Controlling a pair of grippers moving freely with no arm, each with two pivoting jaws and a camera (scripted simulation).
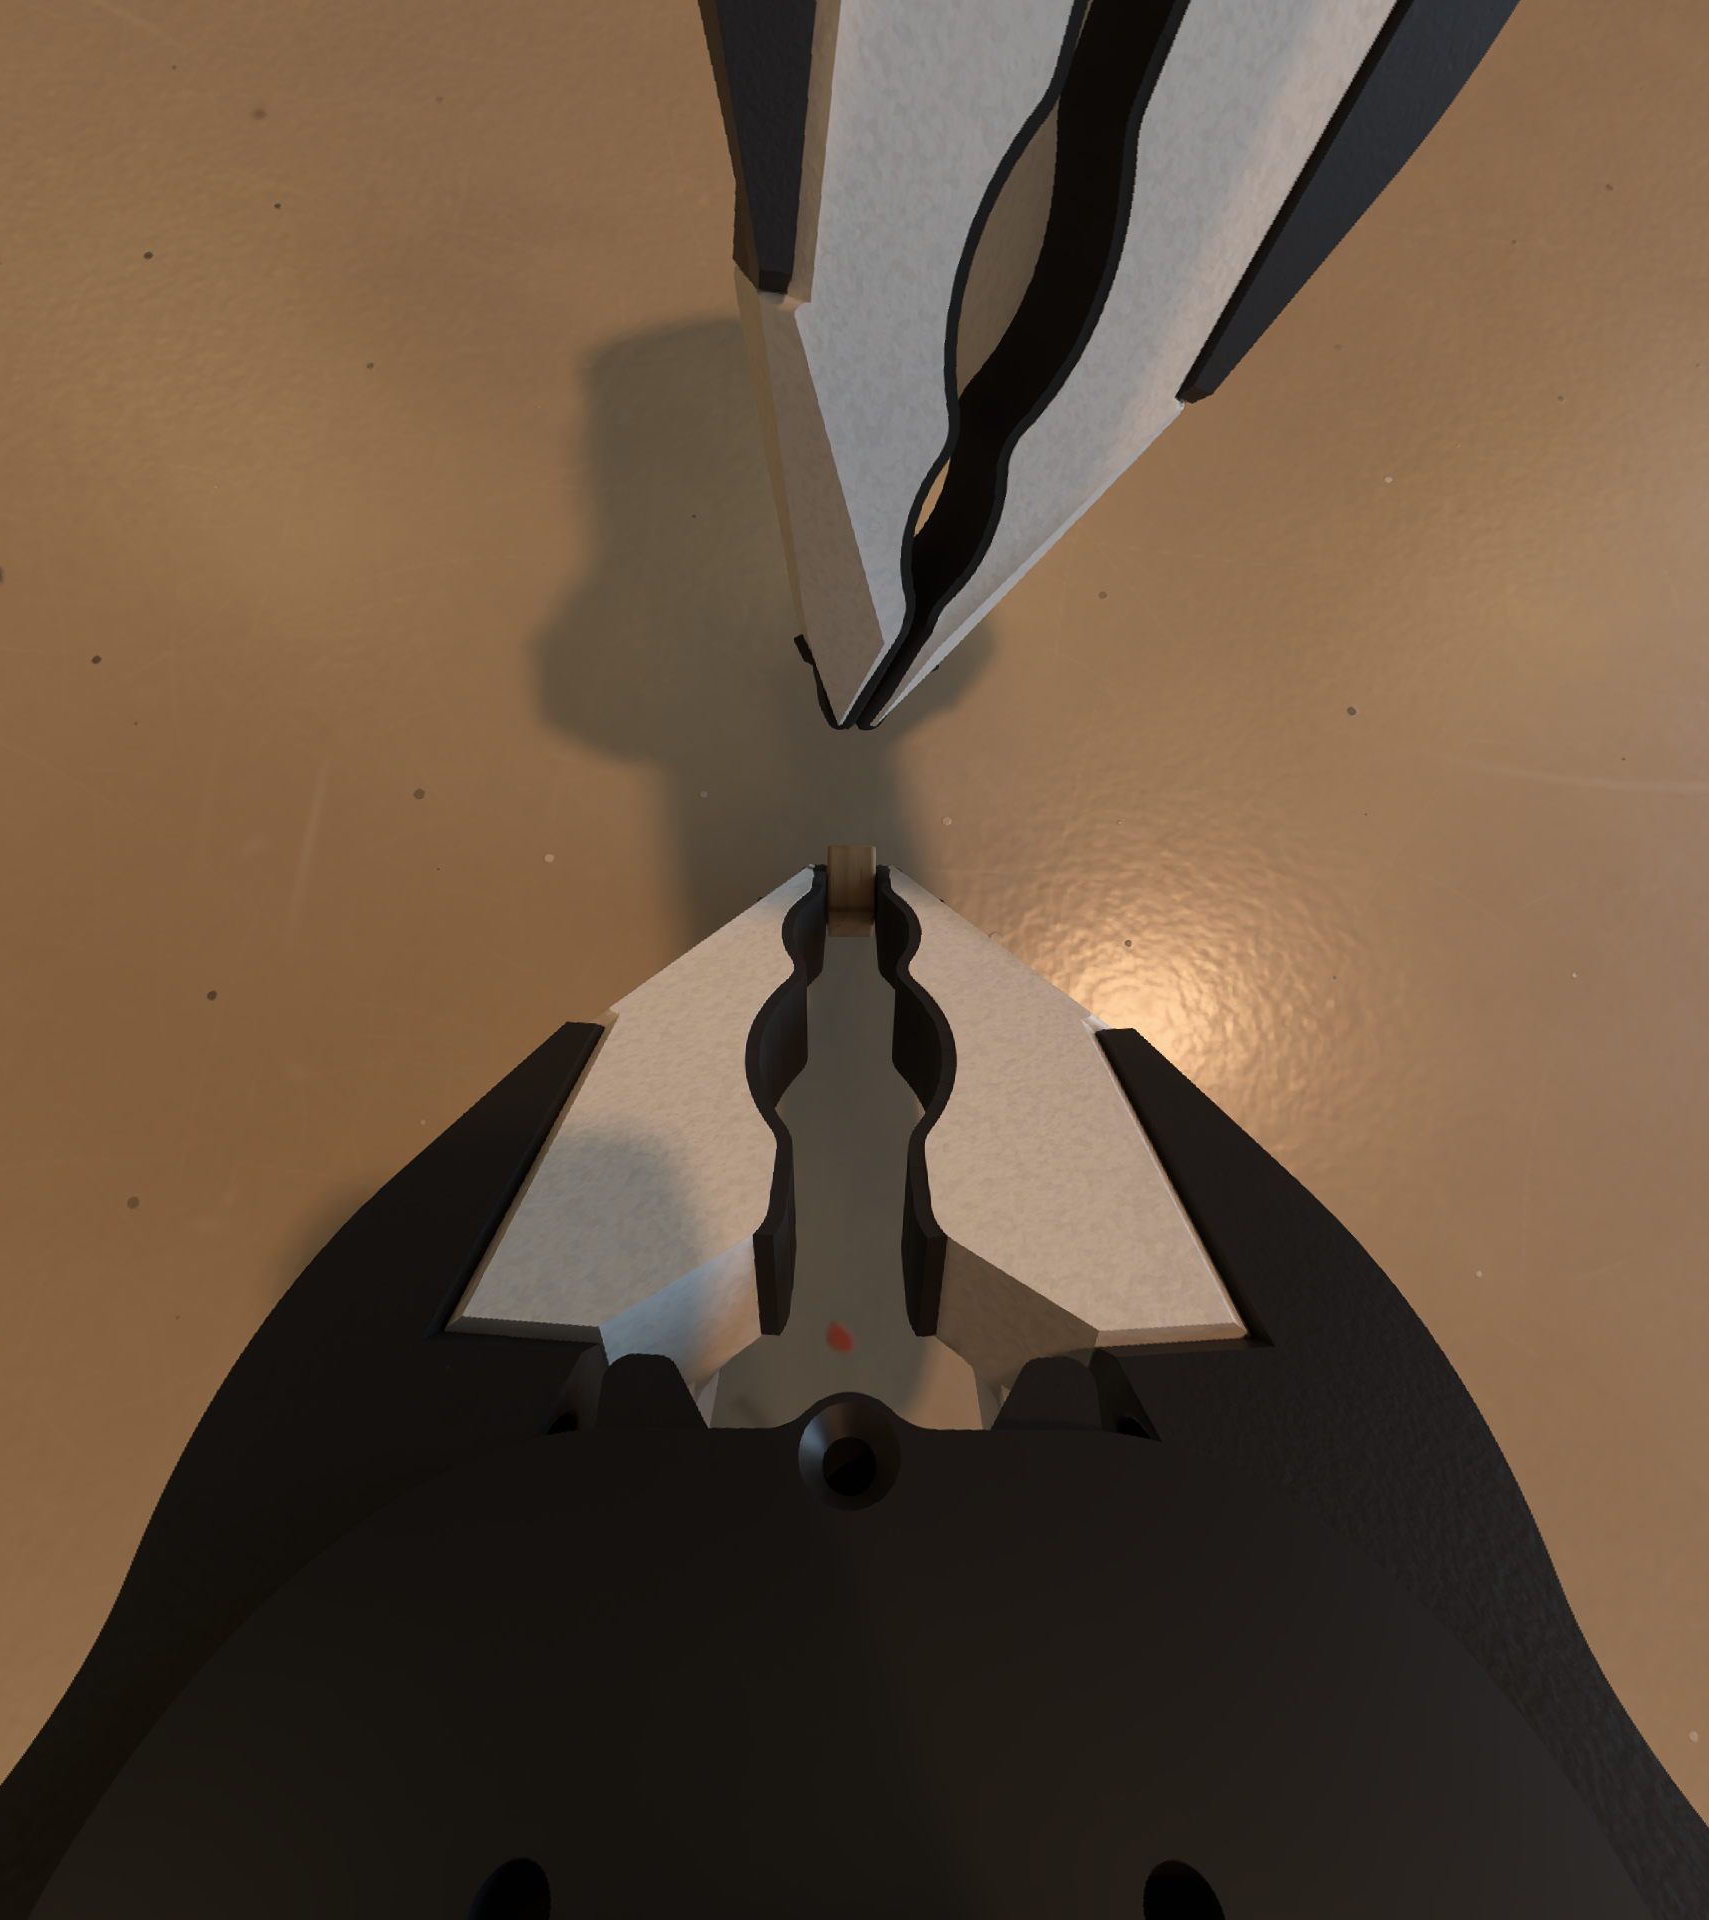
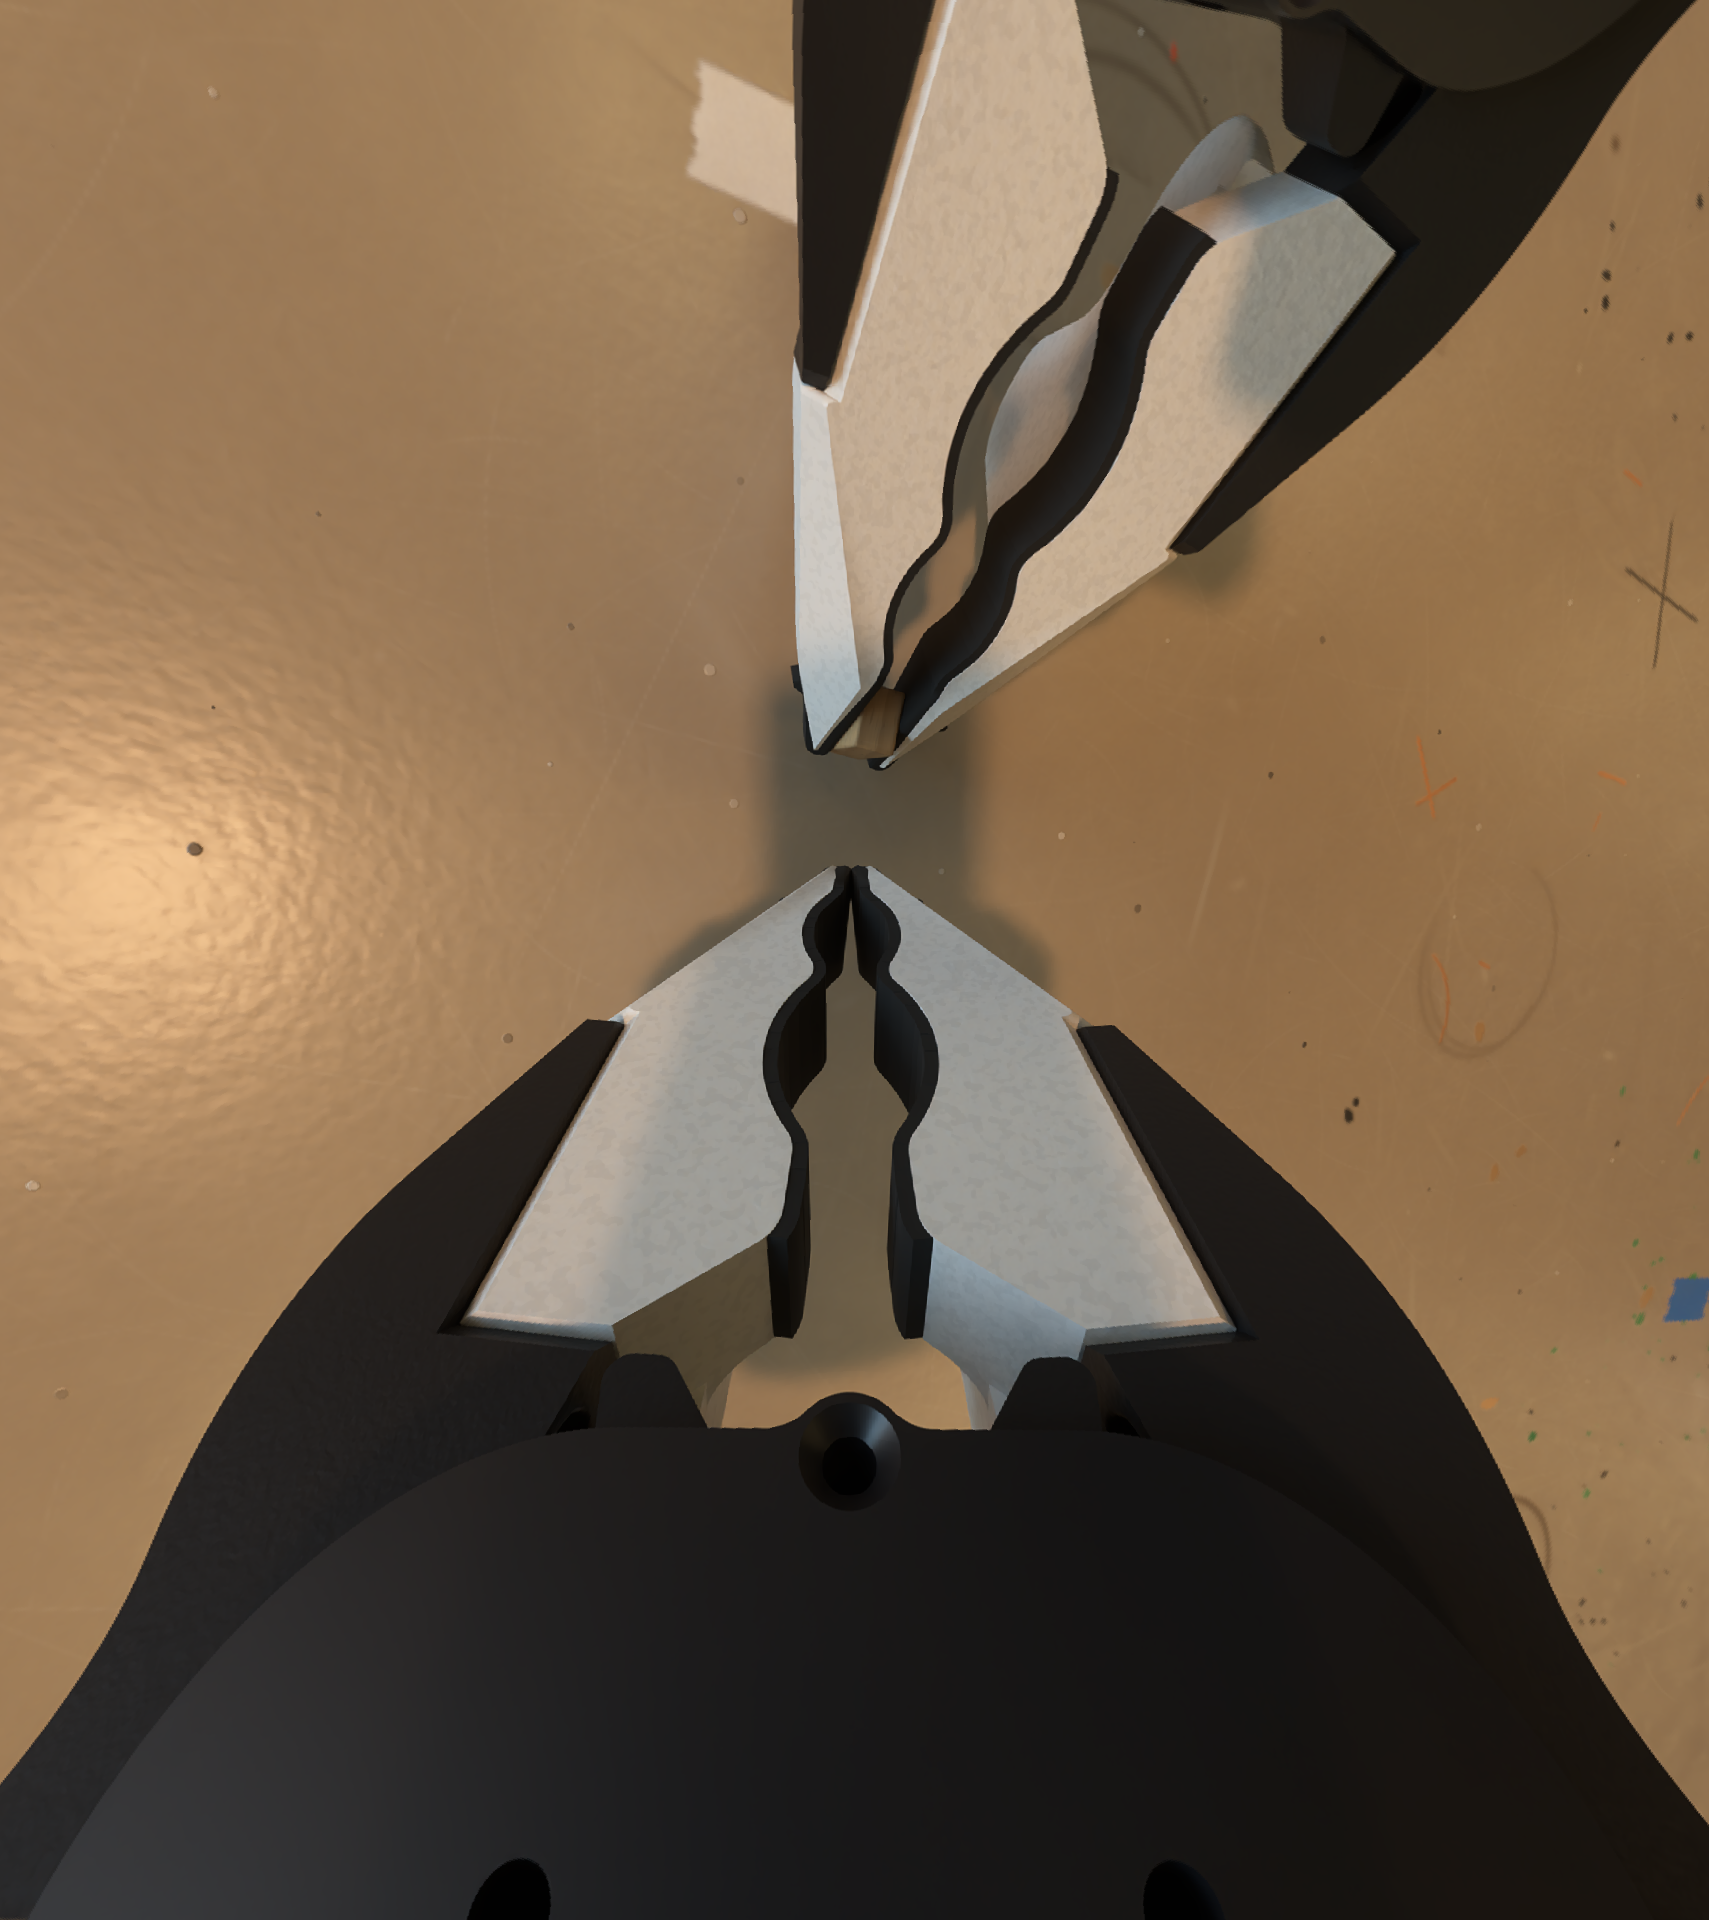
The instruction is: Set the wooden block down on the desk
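A small pale wooden block (image 1: 851, 894) sits pinched between the tips of my left gripper (image 1: 851, 883), which is shut on it just above the brown desk (image 1: 206, 831). The block also shows in the right wrist view (image 2: 876, 727), held at the tips of the left gripper (image 2: 855, 750) that comes in from the top. My right gripper (image 2: 850, 873) is shut and empty, its tips facing the left gripper's tips across a short gap. In the left wrist view the right gripper (image 1: 850, 719) comes down from the top, shut.
The desk is glossy brown with specks and a bright glare patch (image 1: 1172, 997). A pale strip of tape (image 2: 741, 140) lies at the far side, with paint marks and a blue patch (image 2: 1688, 1299) on the right.
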